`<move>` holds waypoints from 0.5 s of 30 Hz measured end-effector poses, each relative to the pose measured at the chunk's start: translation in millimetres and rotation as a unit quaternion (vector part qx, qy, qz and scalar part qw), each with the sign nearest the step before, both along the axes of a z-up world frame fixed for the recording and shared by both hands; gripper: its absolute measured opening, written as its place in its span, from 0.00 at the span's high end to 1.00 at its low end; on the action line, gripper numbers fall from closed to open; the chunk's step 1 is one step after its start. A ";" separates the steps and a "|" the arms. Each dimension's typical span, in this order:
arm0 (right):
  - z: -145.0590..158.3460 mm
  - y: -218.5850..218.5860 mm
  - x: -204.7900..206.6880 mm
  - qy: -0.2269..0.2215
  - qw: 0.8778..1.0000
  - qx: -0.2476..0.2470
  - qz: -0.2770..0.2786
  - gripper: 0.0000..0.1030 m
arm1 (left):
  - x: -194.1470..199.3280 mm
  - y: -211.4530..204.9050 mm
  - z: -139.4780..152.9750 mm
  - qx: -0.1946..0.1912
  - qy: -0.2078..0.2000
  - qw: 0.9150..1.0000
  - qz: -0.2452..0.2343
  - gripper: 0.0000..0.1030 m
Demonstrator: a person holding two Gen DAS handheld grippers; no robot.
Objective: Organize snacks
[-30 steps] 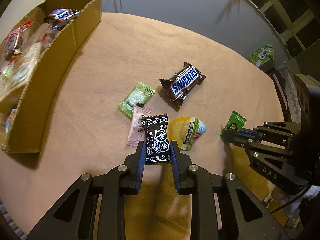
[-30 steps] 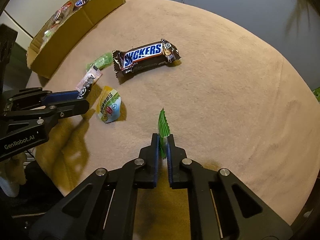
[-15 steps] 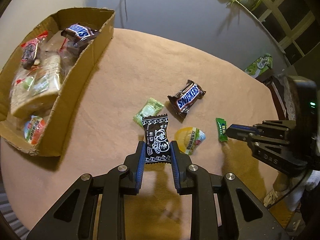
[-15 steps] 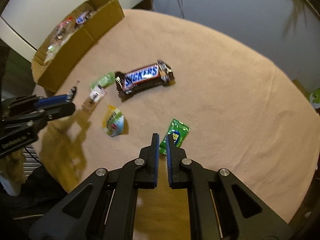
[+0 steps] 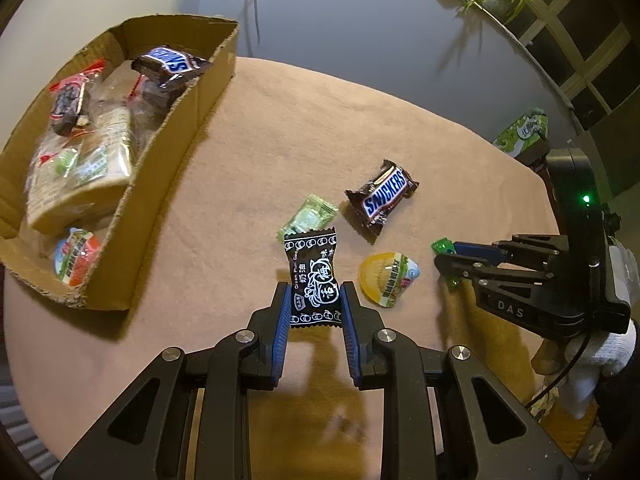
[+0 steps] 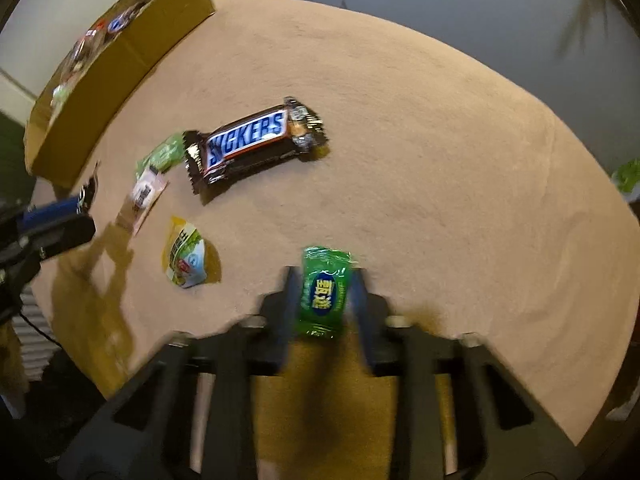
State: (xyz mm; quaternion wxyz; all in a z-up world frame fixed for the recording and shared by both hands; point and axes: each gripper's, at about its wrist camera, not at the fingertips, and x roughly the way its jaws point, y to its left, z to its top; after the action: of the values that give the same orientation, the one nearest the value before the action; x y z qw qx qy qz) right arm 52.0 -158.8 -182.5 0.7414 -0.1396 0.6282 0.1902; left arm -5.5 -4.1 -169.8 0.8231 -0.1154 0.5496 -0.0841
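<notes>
The left tool [image 5: 314,306] is clamped on a black plum candy [image 5: 313,280]; the right tool [image 6: 325,292], jaws just opening, has a green candy [image 6: 323,292] between them, contact unclear. The cardboard box [image 5: 168,184] already holds several snacks, while a Snickers bar [image 5: 382,202], jelly cup [image 5: 386,278], pale green candy [image 5: 308,216] and pink candy [image 6: 146,196] remain on the worktop [image 5: 280,120]

Far and right-hand stretch of the round table [image 6: 460,152]: bare cloth, open passage. Obstacles cluster near centre: Snickers bar [image 6: 256,142], pale green candy [image 5: 308,216], pink candy [image 6: 145,194], yellow jelly cup [image 5: 386,276], narrow gaps between them. Cardboard box [image 5: 188,120] walls off the left edge; entry from above only, and it is largely filled. Clear lane between box wall and the cluster
</notes>
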 end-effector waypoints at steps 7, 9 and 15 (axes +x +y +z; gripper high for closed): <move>18.1 -2.5 2.8 -0.004 1.000 0.021 0.002 0.81 | -2.5 13.2 9.4 0.000 -0.012 1.000 0.019 0.78; 27.0 -1.9 4.4 -0.011 1.000 0.029 0.005 0.81 | -2.1 18.0 13.4 0.003 -0.018 1.000 0.024 0.78; 61.4 10.5 9.8 -0.033 0.998 0.054 0.026 0.81 | 0.4 38.5 24.4 0.017 -0.033 0.998 0.042 0.78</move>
State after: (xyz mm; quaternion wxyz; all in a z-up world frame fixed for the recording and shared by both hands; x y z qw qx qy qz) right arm 61.8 -148.2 -121.1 0.7631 -0.1225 0.5882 0.2383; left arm -5.1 34.4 -145.4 0.8456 -0.1216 0.5180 -0.0435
